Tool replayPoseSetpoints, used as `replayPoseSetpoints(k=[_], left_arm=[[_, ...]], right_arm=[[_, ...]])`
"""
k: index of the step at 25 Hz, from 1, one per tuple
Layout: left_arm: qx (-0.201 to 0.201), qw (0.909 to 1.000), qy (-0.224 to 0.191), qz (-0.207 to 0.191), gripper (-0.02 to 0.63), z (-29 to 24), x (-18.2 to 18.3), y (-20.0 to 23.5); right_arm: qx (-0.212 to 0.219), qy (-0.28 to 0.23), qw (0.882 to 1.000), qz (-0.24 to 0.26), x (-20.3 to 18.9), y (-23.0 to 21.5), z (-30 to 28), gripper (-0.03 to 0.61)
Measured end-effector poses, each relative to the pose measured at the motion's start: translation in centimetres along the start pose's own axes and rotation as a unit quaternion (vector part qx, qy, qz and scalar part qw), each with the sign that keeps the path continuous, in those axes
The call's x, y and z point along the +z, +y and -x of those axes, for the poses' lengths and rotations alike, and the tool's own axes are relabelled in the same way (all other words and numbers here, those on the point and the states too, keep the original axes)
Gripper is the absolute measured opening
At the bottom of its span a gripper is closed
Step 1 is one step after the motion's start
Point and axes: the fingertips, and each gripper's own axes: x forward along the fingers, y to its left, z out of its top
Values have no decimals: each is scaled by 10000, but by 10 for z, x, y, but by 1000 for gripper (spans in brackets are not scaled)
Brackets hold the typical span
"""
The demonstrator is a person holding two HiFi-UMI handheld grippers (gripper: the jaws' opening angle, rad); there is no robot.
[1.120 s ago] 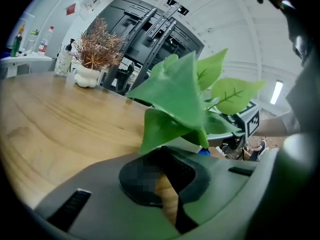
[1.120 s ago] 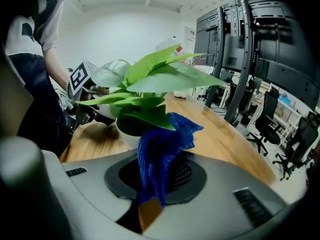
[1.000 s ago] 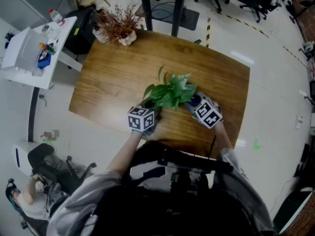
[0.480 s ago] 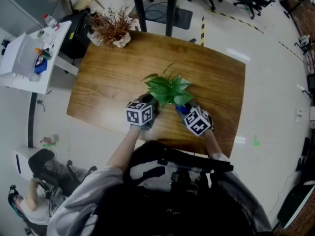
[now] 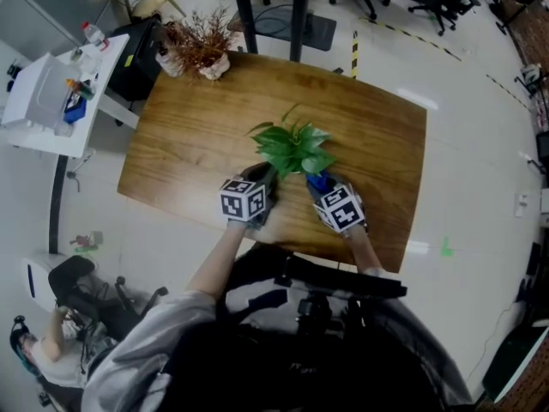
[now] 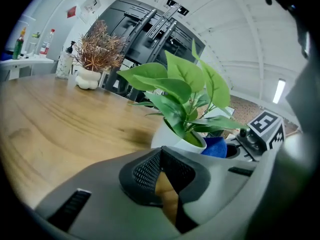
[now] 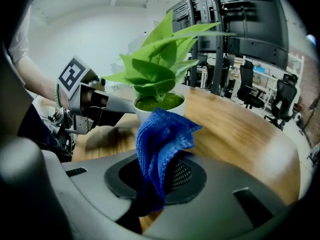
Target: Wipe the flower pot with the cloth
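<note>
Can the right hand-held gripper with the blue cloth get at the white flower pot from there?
Probably yes. The right hand-held gripper is shut on the cloth, the flower pot stands right ahead of it, and nothing lies between them; the leaves sit higher up.

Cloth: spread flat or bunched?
Bunched. The blue cloth stands crumpled in folds, pinched in the right gripper, before the flower pot.

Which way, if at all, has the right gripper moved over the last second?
Yes. The right gripper, holding the blue cloth, has shifted left and nearer the front edge of the table.
</note>
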Motion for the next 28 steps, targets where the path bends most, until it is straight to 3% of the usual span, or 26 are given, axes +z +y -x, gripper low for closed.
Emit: replayPoseSetpoints(k=[9, 19, 28], left_arm=[[26, 9999, -146, -48, 0, 20, -15, -42], [-38, 9984, -523, -206, 0, 50, -24, -119], [70, 9981, -558, -264, 0, 84, -67, -171]], right_arm=[[-98, -719, 9935, -875, -11, 13, 50, 78], [113, -1402, 9834, -1150, -26, 43, 113, 78], [329, -1425, 9839, -1022, -65, 81, 148, 77]])
